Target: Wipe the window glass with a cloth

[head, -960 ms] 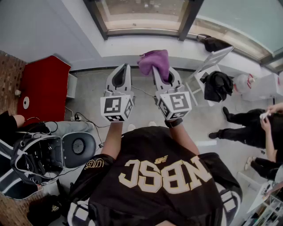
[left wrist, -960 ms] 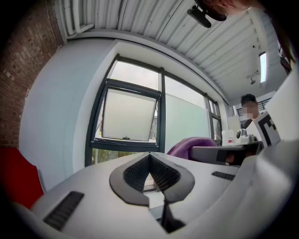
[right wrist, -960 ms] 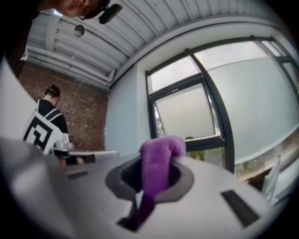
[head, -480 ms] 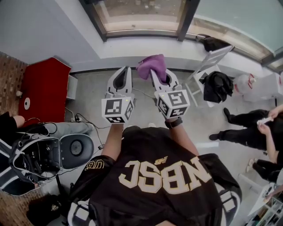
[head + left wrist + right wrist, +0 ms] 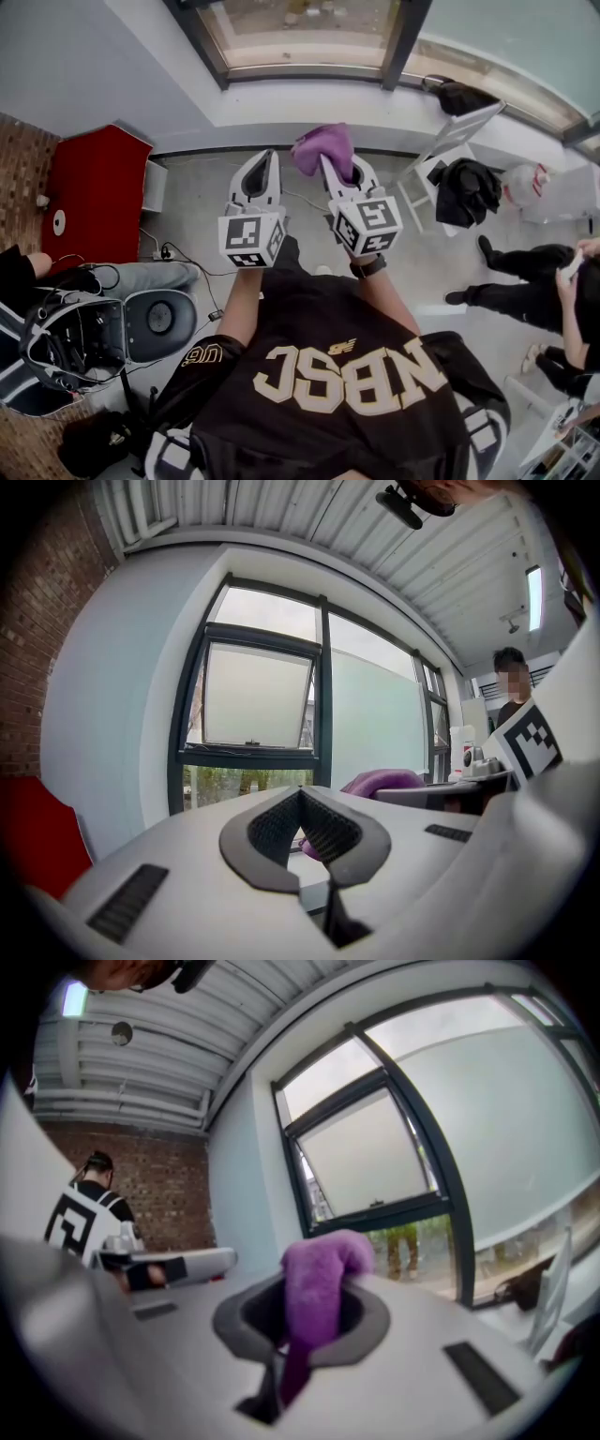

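Over the last second the window glass (image 5: 300, 28) at my 12 o'clock has grown in both gripper views, the lower pane with greenery behind it showing more fully, while from the head view both tools have slid a little down the frame. I read that as me closing on the window with my arms raised, not wiping. The purple cloth (image 5: 324, 148) has kept its place through all of it: my right hand-held gripper (image 5: 300, 1321) is clamped on it, a thick fold standing up out of the jaws and drooping over them, well apart from the glass. My left hand-held gripper (image 5: 302, 832) rides just beside it at 11 o'clock with its jaws drawn together on nothing. So the cloth is ready and nothing is on the pane. The hinged sash at the middle stands tilted open, which I will have to work around. No surface carries anything for this job. Below the window runs a white sill (image 5: 281, 98), and under me is bare grey floor (image 5: 197, 187). A red cabinet (image 5: 89, 187) stands at 9 o'clock, a seated person (image 5: 525, 281) is at 3 o'clock, a grey office chair (image 5: 159, 319) sits at 8 o'clock, and a white chair (image 5: 450, 136) stands at 2 o'clock with a black jacket (image 5: 466, 187) beside it.
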Motion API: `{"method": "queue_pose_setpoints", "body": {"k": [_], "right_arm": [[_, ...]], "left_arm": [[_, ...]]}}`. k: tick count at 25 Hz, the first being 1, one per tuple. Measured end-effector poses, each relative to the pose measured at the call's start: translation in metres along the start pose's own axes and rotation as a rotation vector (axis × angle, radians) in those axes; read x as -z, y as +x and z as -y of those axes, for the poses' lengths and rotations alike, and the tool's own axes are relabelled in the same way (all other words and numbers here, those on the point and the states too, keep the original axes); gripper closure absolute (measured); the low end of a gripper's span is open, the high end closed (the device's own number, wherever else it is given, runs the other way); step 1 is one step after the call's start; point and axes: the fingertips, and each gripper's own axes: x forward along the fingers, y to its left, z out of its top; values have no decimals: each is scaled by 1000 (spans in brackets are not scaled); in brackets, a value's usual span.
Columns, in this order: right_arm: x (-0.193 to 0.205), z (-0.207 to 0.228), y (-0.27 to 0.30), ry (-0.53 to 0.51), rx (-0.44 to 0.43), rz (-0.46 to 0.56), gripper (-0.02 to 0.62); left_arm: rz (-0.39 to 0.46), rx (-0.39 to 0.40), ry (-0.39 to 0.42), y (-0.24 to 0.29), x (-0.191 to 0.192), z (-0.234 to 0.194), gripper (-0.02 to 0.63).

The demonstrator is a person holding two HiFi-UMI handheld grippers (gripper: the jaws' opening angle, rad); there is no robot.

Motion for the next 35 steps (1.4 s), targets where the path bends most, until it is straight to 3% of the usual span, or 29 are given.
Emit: {"method": "queue_pose_setpoints", "body": {"k": [6, 10, 15, 21, 27, 35], "right_arm": [[-5, 14, 54, 17, -1, 36, 558], [-9, 22, 119, 12, 17, 35, 558], [-25, 27, 209, -12, 45, -2, 558], [-64, 35, 322, -17, 70, 26, 558], [-73, 31, 421, -1, 75, 31, 558], [-89, 58, 465, -27, 137, 31, 558]], "left_arm": [[-16, 24, 13, 43, 11, -32, 589], [5, 26, 26, 91, 8, -85, 589], [56, 49, 25, 160, -17, -162, 589], [66, 88, -8, 239, -44, -244, 589], [110, 147, 1, 296, -72, -310, 589], [37, 141, -78, 356, -46, -350, 589]]}}
